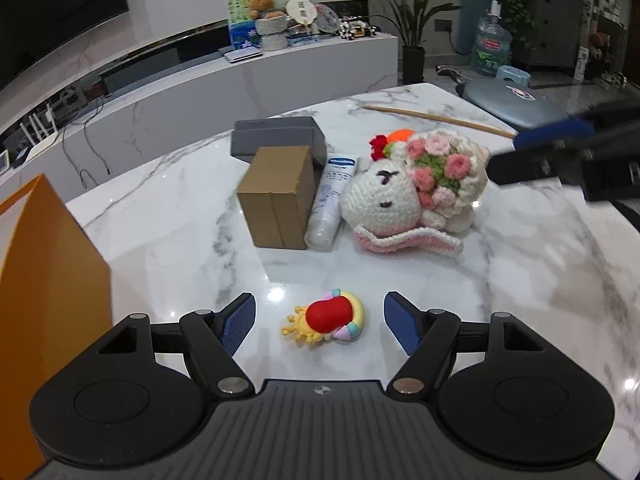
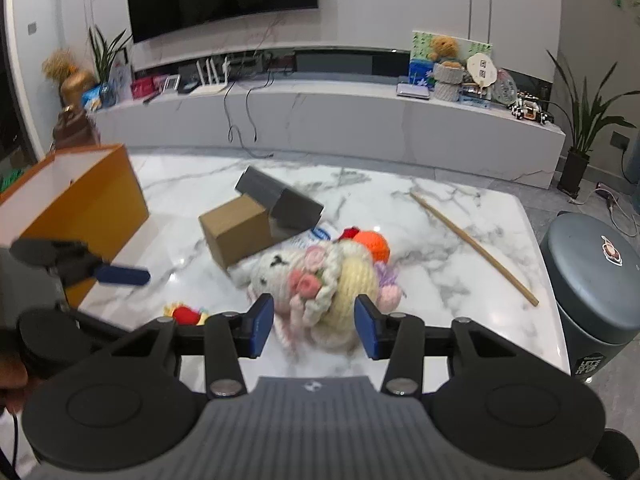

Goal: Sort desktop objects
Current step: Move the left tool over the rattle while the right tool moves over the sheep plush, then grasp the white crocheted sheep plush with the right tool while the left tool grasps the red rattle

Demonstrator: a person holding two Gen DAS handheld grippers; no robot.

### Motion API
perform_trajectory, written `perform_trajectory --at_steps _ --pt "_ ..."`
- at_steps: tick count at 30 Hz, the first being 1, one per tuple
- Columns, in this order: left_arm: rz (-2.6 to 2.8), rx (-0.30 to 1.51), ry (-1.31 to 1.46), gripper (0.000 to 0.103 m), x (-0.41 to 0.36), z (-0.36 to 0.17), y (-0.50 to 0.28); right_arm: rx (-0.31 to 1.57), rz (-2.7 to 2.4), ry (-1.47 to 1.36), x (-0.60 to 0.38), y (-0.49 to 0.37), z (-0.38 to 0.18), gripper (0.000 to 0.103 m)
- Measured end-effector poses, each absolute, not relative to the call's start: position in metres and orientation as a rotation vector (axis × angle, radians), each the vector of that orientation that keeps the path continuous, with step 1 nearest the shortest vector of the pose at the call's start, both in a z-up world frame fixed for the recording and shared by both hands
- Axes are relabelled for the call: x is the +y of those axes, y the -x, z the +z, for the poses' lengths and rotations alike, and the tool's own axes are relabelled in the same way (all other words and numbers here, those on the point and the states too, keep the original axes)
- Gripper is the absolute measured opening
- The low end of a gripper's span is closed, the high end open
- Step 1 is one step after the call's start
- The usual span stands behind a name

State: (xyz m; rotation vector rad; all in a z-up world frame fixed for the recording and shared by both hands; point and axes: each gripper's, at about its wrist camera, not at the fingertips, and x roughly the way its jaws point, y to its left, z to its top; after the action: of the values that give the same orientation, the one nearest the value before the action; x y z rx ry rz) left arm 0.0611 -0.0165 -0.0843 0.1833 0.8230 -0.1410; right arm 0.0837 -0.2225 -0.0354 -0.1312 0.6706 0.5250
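My left gripper (image 1: 319, 322) is open just above the marble table, its blue pads on either side of a small red and yellow toy (image 1: 326, 317), apart from it. My right gripper (image 2: 314, 326) is open, its pads flanking the crocheted bunny doll (image 2: 320, 280) from behind; contact is unclear. The doll (image 1: 416, 184) lies mid-table in the left wrist view, beside a white cream tube (image 1: 332, 200), a brown cardboard box (image 1: 276, 196) and a grey box (image 1: 278, 136). The right gripper (image 1: 560, 152) shows at the right edge there. The toy (image 2: 186, 314) is partly hidden in the right wrist view.
An open orange box (image 1: 48, 272) stands at the table's left edge, also in the right wrist view (image 2: 76, 200). A wooden stick (image 2: 474, 242) lies at the far right. An orange yarn ball (image 2: 374, 244) sits behind the doll. A grey stool (image 2: 596, 280) stands beside the table.
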Motion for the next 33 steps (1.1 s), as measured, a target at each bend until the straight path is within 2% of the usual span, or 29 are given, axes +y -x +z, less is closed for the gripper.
perform_trajectory --at_steps 14,17,19,21,24,27,33 --pt "-0.14 0.817 -0.256 0.084 -0.023 -0.105 -0.065 0.671 0.497 0.075 -0.231 -0.108 -0.049 0.048" --pt "-0.144 0.821 -0.221 0.083 -0.019 -0.105 -0.067 0.676 0.503 0.054 -0.232 -0.113 -0.052 0.054" --pt "-0.147 0.825 -0.198 0.079 -0.017 -0.105 -0.068 0.67 0.504 0.045 -0.232 -0.116 -0.054 0.056" --pt "-0.159 0.831 -0.173 0.07 -0.016 -0.105 -0.069 0.67 0.509 0.04 -0.231 -0.119 -0.055 0.056" --pt "-0.17 0.84 -0.159 0.065 -0.017 -0.104 -0.07 0.67 0.519 0.035 -0.228 -0.121 -0.057 0.057" --pt "-0.18 0.845 -0.146 0.059 -0.016 -0.104 -0.071 0.677 0.516 0.048 -0.225 -0.124 -0.061 0.064" --pt "-0.183 0.855 -0.126 0.058 -0.015 -0.104 -0.072 0.691 0.481 0.048 -0.221 -0.134 -0.072 0.084"
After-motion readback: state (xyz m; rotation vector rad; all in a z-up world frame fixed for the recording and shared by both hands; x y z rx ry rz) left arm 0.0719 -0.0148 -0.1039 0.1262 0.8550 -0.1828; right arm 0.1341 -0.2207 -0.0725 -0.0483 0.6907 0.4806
